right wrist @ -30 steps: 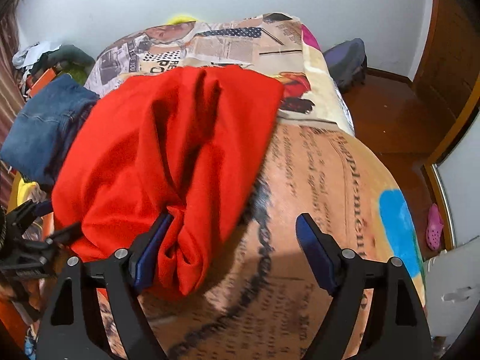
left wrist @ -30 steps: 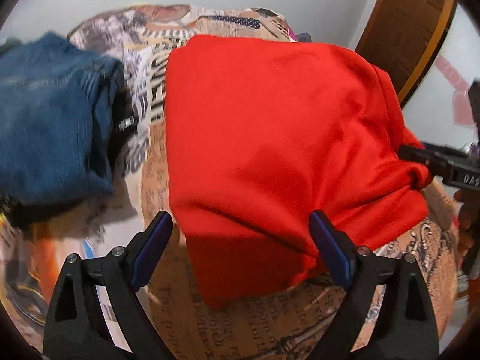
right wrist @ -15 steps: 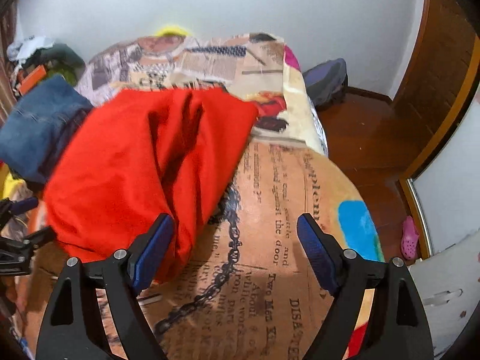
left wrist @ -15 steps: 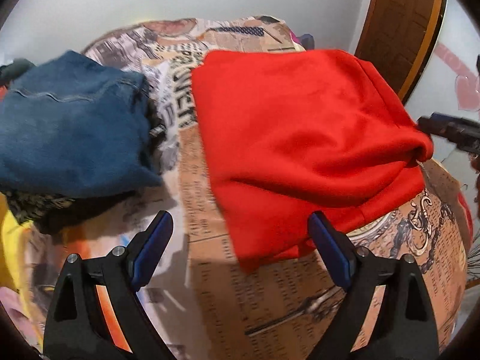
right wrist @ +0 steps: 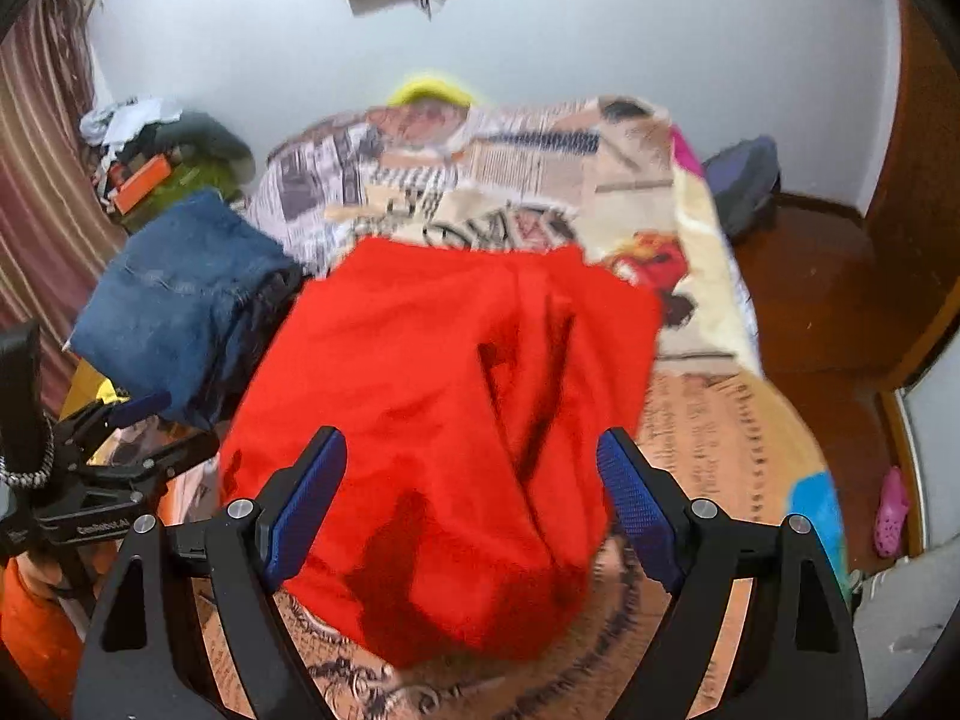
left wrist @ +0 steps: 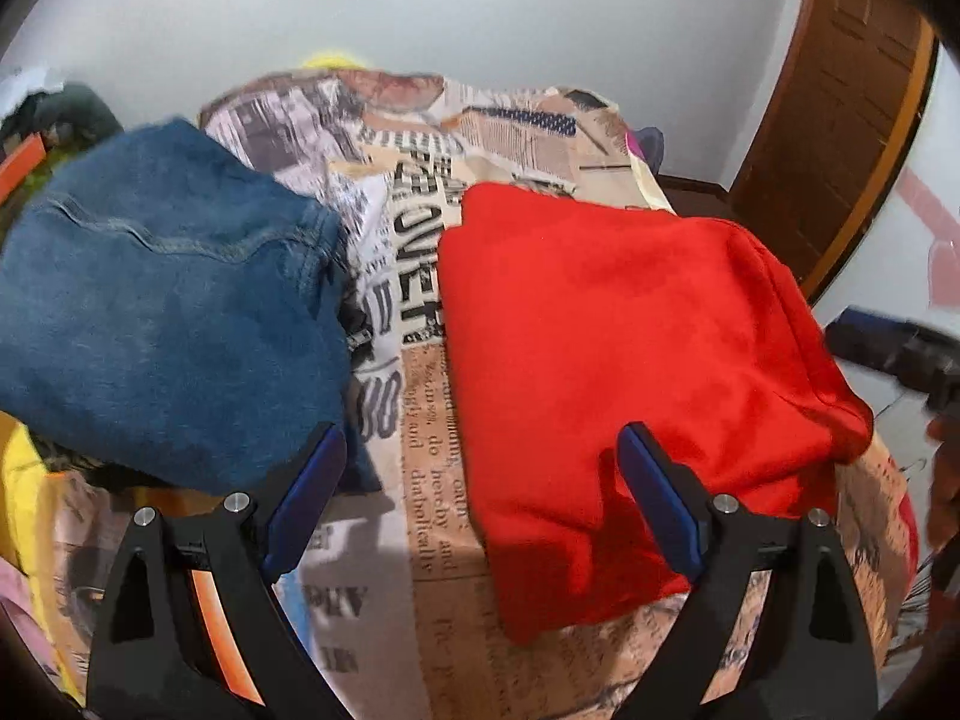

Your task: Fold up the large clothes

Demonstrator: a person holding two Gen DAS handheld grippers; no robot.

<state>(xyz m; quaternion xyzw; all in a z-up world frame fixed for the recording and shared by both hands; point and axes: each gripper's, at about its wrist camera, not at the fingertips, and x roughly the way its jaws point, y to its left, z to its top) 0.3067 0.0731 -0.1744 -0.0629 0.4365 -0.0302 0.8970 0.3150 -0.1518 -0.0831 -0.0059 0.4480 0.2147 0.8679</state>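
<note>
A folded red garment [left wrist: 612, 354] lies on the newspaper-print bedspread [left wrist: 432, 540]; it also shows in the right wrist view [right wrist: 444, 420]. My left gripper [left wrist: 480, 498] is open and empty, above the bedspread at the garment's left front edge. My right gripper [right wrist: 468, 510] is open and empty, held above the garment's near end. The left gripper also shows in the right wrist view [right wrist: 144, 432], and part of the right gripper shows at the right edge of the left wrist view [left wrist: 888, 348].
A folded blue denim pile [left wrist: 162, 324] lies left of the red garment, also in the right wrist view [right wrist: 180, 300]. A clutter pile [right wrist: 162, 150] sits at the far left. A dark bag [right wrist: 744, 180] and wooden floor [right wrist: 810, 300] are to the right.
Both grippers have pulled back and up from the red garment. The right gripper has let go of its bunched end, and the garment lies flatter on the bed.
</note>
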